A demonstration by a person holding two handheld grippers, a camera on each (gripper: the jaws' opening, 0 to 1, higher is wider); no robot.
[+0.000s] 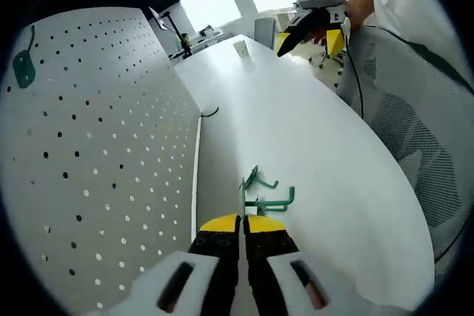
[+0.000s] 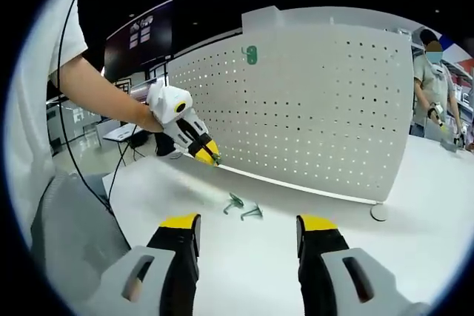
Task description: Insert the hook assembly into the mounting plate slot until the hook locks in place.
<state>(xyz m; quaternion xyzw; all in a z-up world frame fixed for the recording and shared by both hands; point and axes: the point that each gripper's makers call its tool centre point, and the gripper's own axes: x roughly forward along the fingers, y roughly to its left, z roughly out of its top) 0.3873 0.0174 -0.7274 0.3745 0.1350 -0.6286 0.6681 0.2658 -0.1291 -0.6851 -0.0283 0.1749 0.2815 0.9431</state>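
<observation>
Risk first: left tool (image 1: 242,221) clenched, jaws pressed together with nothing between them, tips just short of the green hooks (image 1: 265,190) on the white desk (image 1: 311,131). Pushing on with the jaws closed would likely nudge the hooks across the smooth surface rather than grip them, possibly tangling the two pieces further or sliding them against the foot of the pegboard (image 1: 96,153). Thin wire arms, lying flat; likely to slip or twist out of a pinch taken off-centre, then meet the board's holes at the wrong angle and fail to lock. Hard to tell from the left gripper view whether two hooks or one assembly in two parts.

Right tool (image 2: 248,227) released, jaws wide apart, empty, raised above the desk and aimed at the same green hooks (image 2: 242,208), which sit ahead between its jaw lines, near but not touching. In the right gripper view, the left tool (image 2: 209,155) seen near the pegboard (image 2: 311,101) base, held by a hand (image 2: 144,120).

Farther out: a green mounting plate (image 1: 24,68) already high on the pegboard, well apart from the hooks; the same plate (image 2: 250,54) near the board's upper edge. Long carry up to it, so a weak grip could drop the hook on the way.
</observation>
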